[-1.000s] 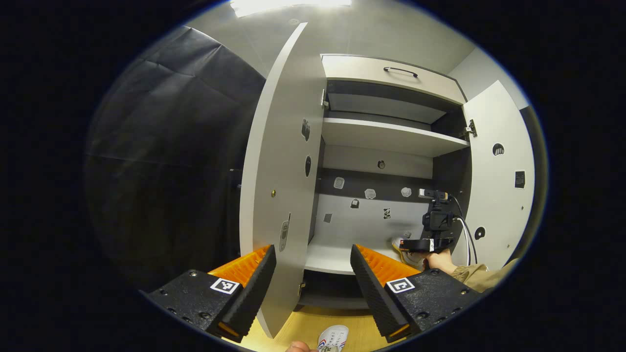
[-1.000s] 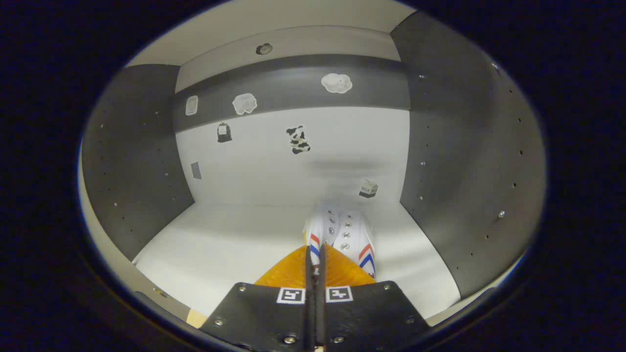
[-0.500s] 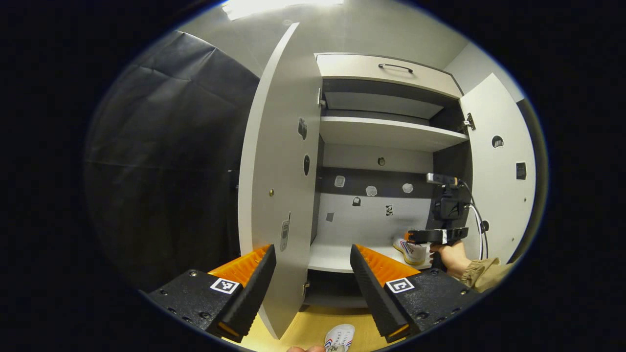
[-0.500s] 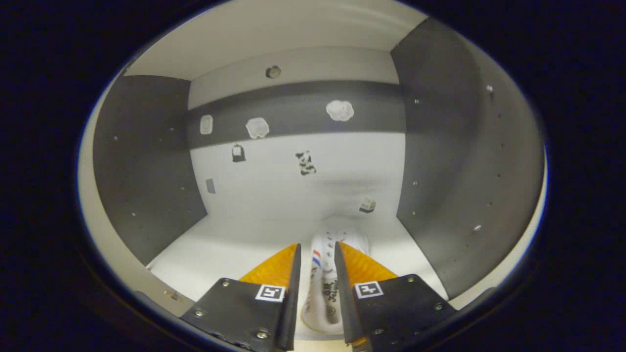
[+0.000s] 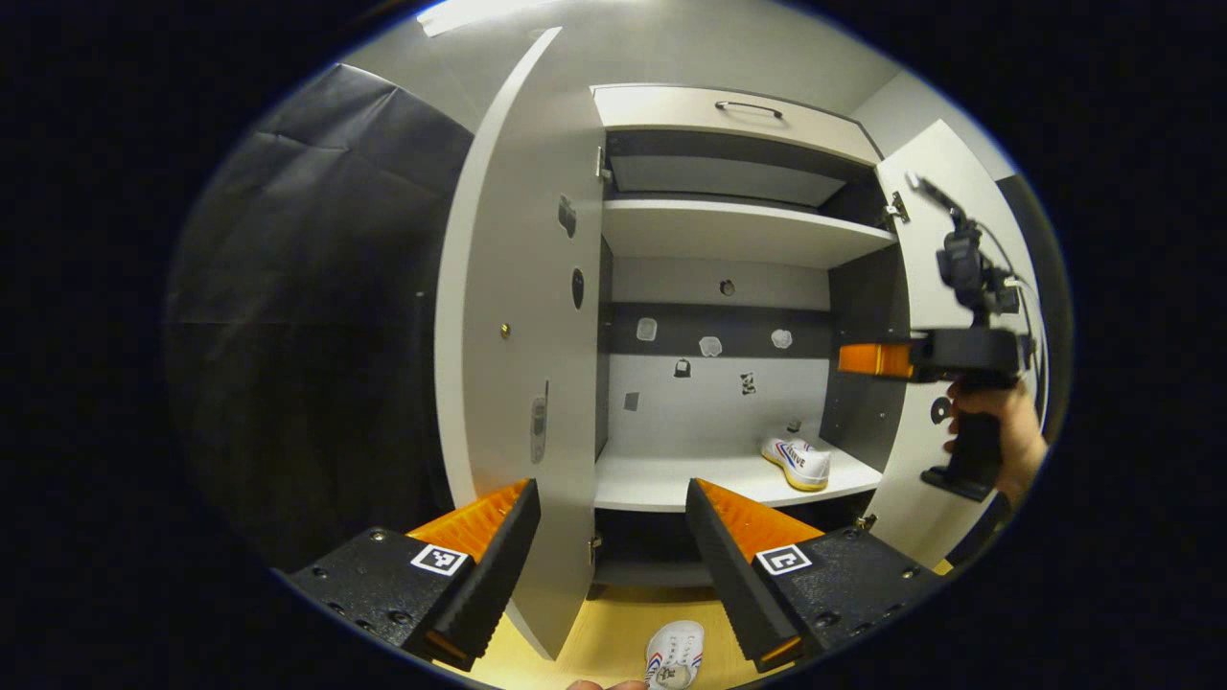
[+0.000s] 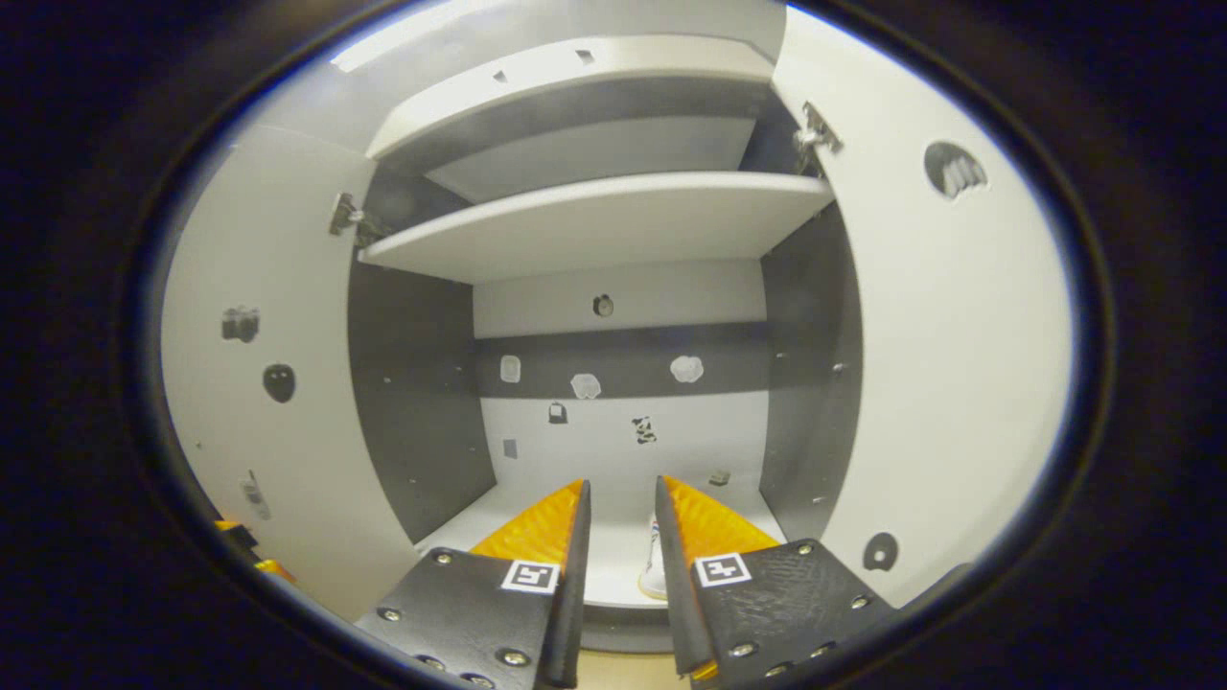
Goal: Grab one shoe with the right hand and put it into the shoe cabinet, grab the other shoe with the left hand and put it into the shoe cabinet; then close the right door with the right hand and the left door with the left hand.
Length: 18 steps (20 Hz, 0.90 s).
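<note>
A white shoe with red and blue stripes [image 5: 798, 462] lies on the right of the shoe cabinet's lower shelf [image 5: 661, 479]; a sliver of this shoe [image 6: 655, 565] shows between my right fingers. The other shoe [image 5: 674, 656] lies on the wooden floor below my left gripper [image 5: 609, 489], which stands open and holds nothing, facing the cabinet. My right gripper [image 6: 621, 487] is open by a narrow gap, with nothing in it. It hangs outside the cabinet, in front of the open right door [image 5: 959, 240], well above the shelved shoe. A hand [image 5: 997, 431] holds it.
Both cabinet doors stand wide open; the left door [image 5: 518, 364] juts out between my left fingers. An upper shelf [image 5: 738, 230] and a drawer with a handle [image 5: 748, 107] sit above. Black cloth [image 5: 316, 316] hangs at the left.
My right gripper opened, let go of the shoe on the lower shelf, then drew back out of the cabinet and rose. The left gripper barely moved.
</note>
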Each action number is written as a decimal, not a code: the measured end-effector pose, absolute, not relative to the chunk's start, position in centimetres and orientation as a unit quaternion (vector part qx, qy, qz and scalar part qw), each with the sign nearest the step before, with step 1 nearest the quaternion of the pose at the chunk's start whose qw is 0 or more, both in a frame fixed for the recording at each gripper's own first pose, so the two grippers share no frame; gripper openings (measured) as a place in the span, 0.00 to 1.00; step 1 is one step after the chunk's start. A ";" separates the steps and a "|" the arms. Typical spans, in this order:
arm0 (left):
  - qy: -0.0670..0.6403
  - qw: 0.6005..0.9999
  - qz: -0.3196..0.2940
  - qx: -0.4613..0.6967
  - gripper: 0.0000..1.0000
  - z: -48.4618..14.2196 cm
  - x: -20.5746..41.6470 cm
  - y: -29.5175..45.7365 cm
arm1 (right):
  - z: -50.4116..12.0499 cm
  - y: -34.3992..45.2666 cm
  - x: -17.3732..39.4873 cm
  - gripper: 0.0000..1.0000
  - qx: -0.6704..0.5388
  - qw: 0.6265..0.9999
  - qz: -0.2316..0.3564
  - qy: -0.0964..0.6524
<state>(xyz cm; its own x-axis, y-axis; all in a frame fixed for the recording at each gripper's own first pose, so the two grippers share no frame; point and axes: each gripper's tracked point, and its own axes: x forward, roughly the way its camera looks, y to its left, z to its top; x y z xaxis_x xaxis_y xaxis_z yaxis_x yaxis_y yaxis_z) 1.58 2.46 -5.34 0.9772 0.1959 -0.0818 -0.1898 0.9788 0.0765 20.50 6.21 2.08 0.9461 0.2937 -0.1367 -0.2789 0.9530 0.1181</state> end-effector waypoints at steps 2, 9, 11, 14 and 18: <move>0.054 0.995 0.077 0.033 0.94 -6.8 2.0 1.2 | 4.0 5.0 17.8 0.37 0.047 0.987 0.138 0.065; 0.153 0.987 0.007 0.041 0.94 -18.5 3.5 -1.5 | 9.4 1.3 11.1 0.37 0.031 0.994 0.105 0.028; 0.194 0.980 -0.004 0.038 0.95 -22.8 3.5 -1.6 | 10.9 0.4 9.5 0.32 0.029 0.995 0.094 0.015; 0.253 0.967 -0.017 0.036 0.95 -29.1 3.2 -1.1 | 12.9 -1.1 7.6 0.37 0.026 0.997 0.075 -0.005; 0.320 0.947 -0.023 0.029 0.95 -35.7 2.5 -0.1 | 13.9 -2.7 6.0 0.37 0.019 0.999 0.049 -0.013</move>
